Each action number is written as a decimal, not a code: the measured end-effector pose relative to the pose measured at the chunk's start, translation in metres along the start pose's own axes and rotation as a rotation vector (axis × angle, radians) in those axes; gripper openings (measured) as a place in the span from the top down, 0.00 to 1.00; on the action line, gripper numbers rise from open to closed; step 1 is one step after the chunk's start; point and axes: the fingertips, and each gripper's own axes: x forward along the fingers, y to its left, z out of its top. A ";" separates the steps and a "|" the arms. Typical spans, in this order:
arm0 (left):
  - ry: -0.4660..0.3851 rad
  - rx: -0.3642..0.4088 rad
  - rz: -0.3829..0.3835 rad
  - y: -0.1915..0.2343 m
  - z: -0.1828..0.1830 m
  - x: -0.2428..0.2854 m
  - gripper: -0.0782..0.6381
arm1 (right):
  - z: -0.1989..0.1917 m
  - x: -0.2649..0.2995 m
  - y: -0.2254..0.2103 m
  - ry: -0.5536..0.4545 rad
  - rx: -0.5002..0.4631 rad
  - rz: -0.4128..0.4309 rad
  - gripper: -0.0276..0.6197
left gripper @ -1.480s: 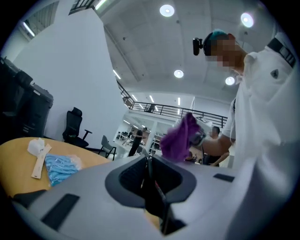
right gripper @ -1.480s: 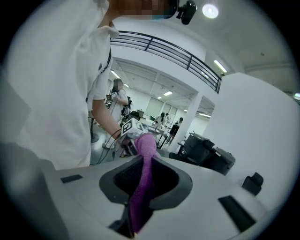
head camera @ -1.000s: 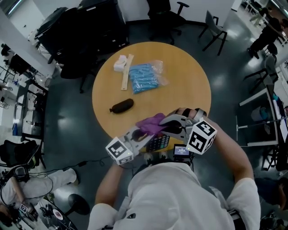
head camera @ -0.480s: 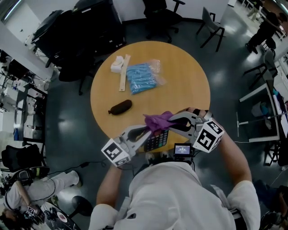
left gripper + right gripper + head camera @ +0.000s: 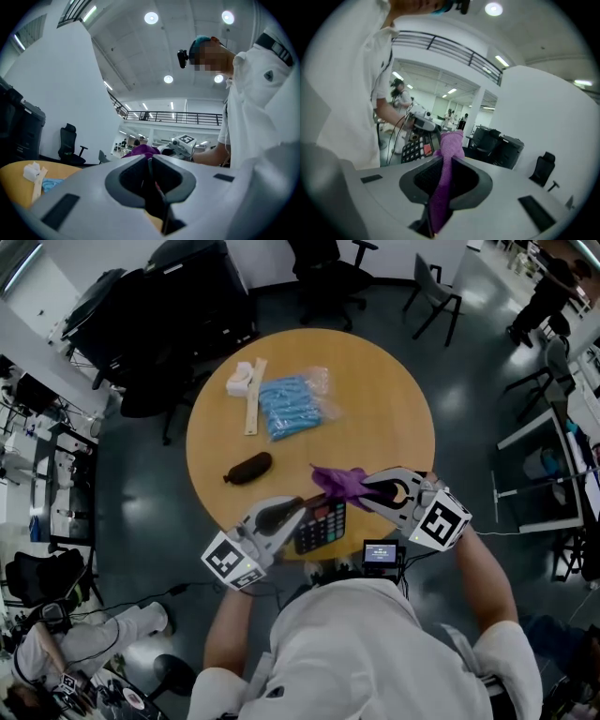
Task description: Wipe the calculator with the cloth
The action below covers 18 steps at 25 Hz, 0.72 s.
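Clamped dark keypad calculator (image 5: 321, 526) in left claw (image 5: 300, 510), prob to steady it above round wooden counter (image 5: 375, 399); pinched purple knit cloth (image 5: 339, 482) in right claw (image 5: 367, 487), loose end out front for wiping.

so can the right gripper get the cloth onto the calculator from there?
Probably yes: right gripper grips the cloth just beside the calculator, whose keys face it in the left gripper; nothing between.

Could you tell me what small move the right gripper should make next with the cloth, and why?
Probably draw the right gripper toward the person, dragging the purple cloth over the calculator keys. The cloth, pinched in its jaws, sits at the calculator's far edge, most keys uncovered, while the left gripper grips the calculator's side.
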 end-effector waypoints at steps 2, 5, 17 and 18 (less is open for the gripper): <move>-0.027 0.013 0.016 0.001 0.009 0.000 0.82 | 0.004 -0.003 -0.007 -0.123 0.189 -0.051 0.86; -0.077 0.015 0.039 0.002 0.022 -0.002 0.82 | -0.001 -0.006 -0.015 -0.280 0.445 -0.111 0.86; -0.131 0.016 0.099 0.011 0.041 -0.010 0.82 | -0.033 0.009 0.023 -0.461 0.844 -0.062 0.86; -0.130 0.014 0.099 0.011 0.039 -0.010 0.82 | -0.036 0.010 0.028 -0.454 0.852 -0.053 0.86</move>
